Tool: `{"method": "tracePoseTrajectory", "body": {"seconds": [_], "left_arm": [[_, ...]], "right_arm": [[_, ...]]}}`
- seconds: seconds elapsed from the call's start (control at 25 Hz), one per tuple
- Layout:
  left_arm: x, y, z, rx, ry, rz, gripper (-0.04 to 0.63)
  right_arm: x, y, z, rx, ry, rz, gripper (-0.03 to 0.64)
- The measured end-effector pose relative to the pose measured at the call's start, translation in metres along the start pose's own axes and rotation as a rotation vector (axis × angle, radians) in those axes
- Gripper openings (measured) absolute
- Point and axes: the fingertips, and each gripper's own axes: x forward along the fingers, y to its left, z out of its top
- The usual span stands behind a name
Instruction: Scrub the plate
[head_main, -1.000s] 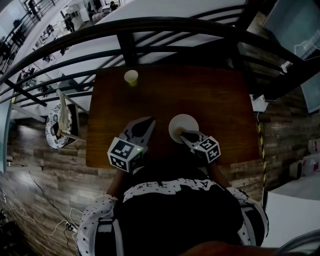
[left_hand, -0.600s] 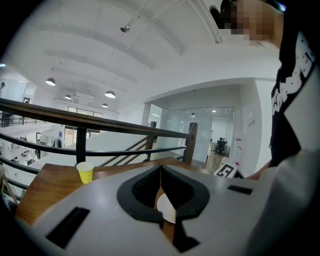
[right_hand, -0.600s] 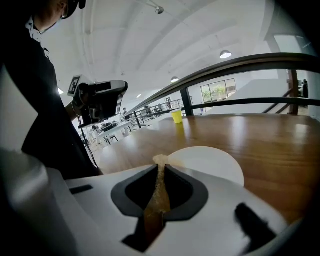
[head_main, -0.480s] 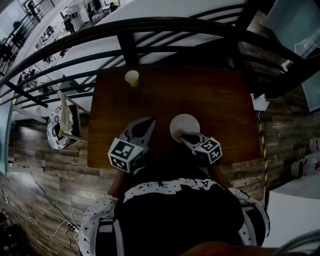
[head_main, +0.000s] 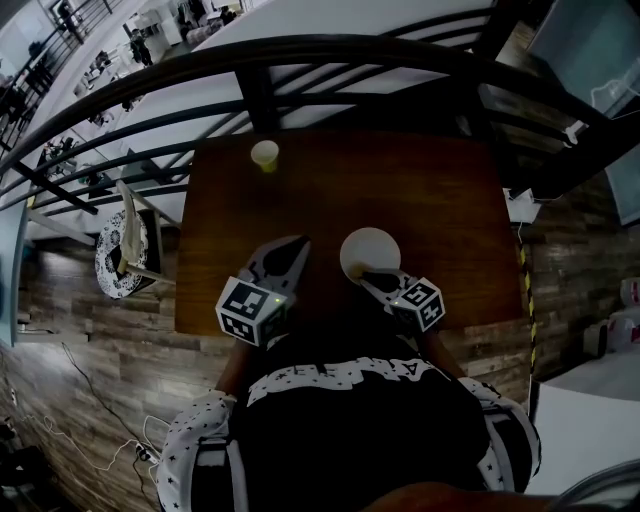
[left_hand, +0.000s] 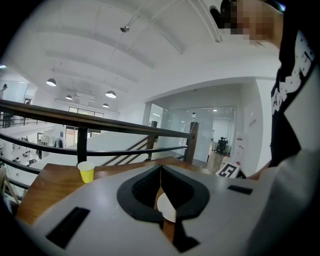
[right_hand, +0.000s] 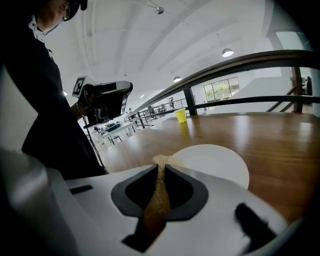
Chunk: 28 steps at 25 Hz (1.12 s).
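plate (head_main: 368, 250): mid-bench (head_main: 450, 190), nearer 6 o'clock | right gripper (head_main: 372, 272): jaws clamped on tan scrub pad (right_hand: 159, 192), at plate's 6 o'clock rim | left gripper (head_main: 296, 245): jaws together, empty, plate's 9 o'clock | change: pad barely shifted; scrubbing probably just starting

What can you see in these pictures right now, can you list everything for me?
table: one, dark brown wood, in front of the person
plate: one, white, on the table's near side
cup: one, yellow, table's far left corner
scrub pad: one, tan, pinched in the right gripper, tip by the plate's rim
railing: one, dark, beyond the table
left gripper: one, grey, fingers together, empty, left of the plate
right gripper: one, grey, fingers shut on the scrub pad
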Motion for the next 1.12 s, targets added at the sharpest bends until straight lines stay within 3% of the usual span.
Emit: {"method": "tracePoseTrajectory", "body": {"seconds": [0.84,1.12], "left_arm": [[-0.005,-0.007,0.0,0.001,0.006,0.036,0.014],[-0.006,-0.009,0.0,-0.003,0.009,0.052,0.014]], "right_arm": [[-0.004,0.02,-0.009,-0.02,0.033,0.105,0.049],[-0.01,0.009,0.015,0.01,-0.045,0.116,0.049]]}}
